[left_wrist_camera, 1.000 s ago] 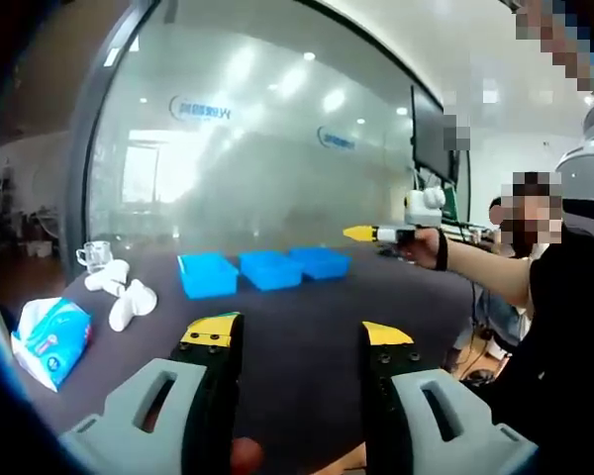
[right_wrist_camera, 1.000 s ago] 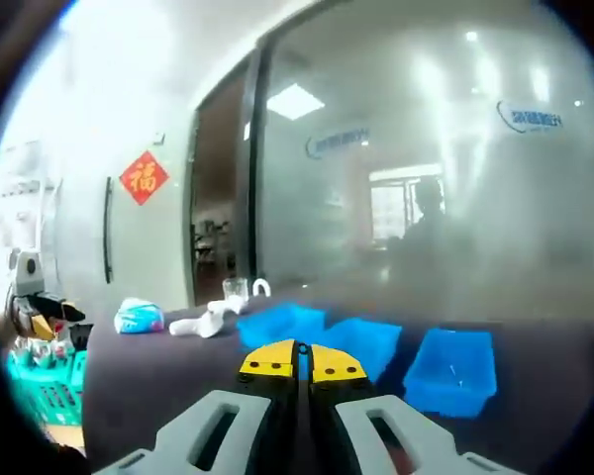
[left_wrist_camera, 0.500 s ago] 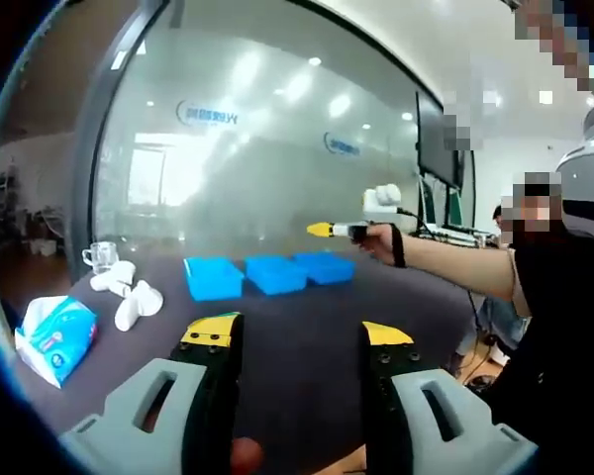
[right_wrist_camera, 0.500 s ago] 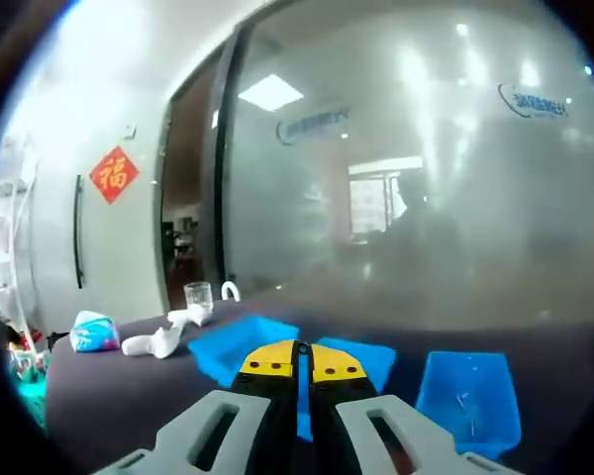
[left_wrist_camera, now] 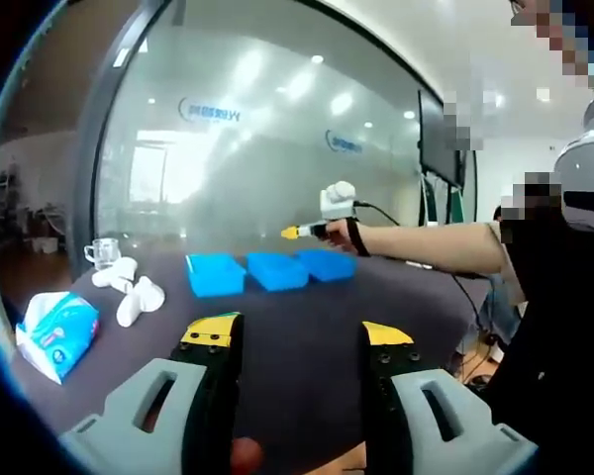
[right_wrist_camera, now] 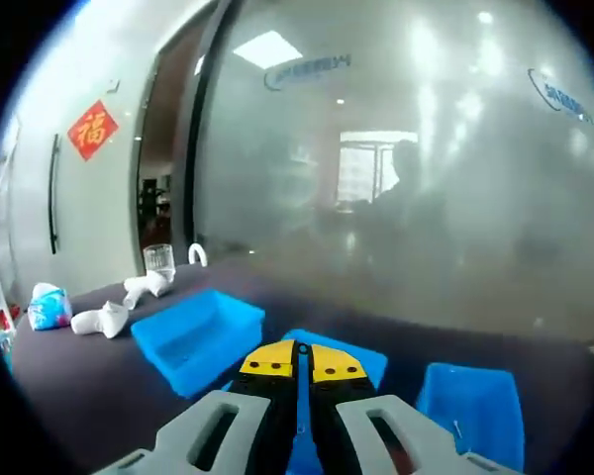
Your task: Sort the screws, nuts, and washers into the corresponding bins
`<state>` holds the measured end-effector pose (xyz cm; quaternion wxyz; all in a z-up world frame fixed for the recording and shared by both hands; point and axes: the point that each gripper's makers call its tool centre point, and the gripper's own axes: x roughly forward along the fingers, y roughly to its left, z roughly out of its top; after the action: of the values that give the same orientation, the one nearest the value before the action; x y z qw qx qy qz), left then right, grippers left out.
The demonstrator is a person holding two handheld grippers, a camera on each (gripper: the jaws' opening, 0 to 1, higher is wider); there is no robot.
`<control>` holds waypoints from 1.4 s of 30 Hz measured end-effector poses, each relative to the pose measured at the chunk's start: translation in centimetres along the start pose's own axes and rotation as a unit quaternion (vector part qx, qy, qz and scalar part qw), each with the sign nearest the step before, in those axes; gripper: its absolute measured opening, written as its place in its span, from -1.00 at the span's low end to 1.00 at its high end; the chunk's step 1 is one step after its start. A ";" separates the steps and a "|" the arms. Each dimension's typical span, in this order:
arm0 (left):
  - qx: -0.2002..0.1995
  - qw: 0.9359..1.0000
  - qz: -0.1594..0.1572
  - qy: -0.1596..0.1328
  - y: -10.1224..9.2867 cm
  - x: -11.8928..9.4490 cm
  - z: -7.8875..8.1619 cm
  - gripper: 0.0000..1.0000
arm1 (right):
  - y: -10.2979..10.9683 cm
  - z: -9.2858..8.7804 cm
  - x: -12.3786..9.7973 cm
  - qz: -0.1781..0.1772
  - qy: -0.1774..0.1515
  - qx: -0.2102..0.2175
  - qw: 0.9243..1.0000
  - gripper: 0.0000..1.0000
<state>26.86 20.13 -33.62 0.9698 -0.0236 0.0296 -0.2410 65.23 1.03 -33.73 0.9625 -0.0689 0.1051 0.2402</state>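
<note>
Bins (right_wrist_camera: 200,338) below right gripper (right_wrist_camera: 296,363) — jaws closed; left gripper (left_wrist_camera: 299,333) parted.

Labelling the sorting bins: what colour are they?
Blue, all three bins; clearest in the left gripper view.

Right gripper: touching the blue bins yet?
Apart. In the left gripper view the right gripper hangs in the air above the row of blue bins, with frosted glass wall showing between its yellow tips and the bins.

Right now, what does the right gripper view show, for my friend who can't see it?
The shut yellow-tipped tongs point over three blue bins in a row on a dark table. Behind them stands a frosted glass wall, with a glass cup at far left.
</note>
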 end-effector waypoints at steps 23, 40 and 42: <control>0.006 1.000 -0.005 -0.001 0.2 0.3 0.5 -0.10 | 2.6 -1.4 -6.7 0.054 -0.026 -0.009 0.998 -0.48; 0.011 1.000 -0.025 0.010 -0.5 1.5 -0.2 -0.10 | 4.1 -5.1 -25.1 0.089 -0.081 0.028 0.992 -0.46; 0.012 0.999 -0.027 0.012 -0.6 1.7 -0.3 -0.09 | 3.3 -5.6 -27.1 0.077 -0.089 0.038 0.992 -0.46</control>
<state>28.01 18.79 -33.91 0.9626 -0.0101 0.0373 -0.2681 39.32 -9.22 -33.03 0.9487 -0.0023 0.0336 0.3143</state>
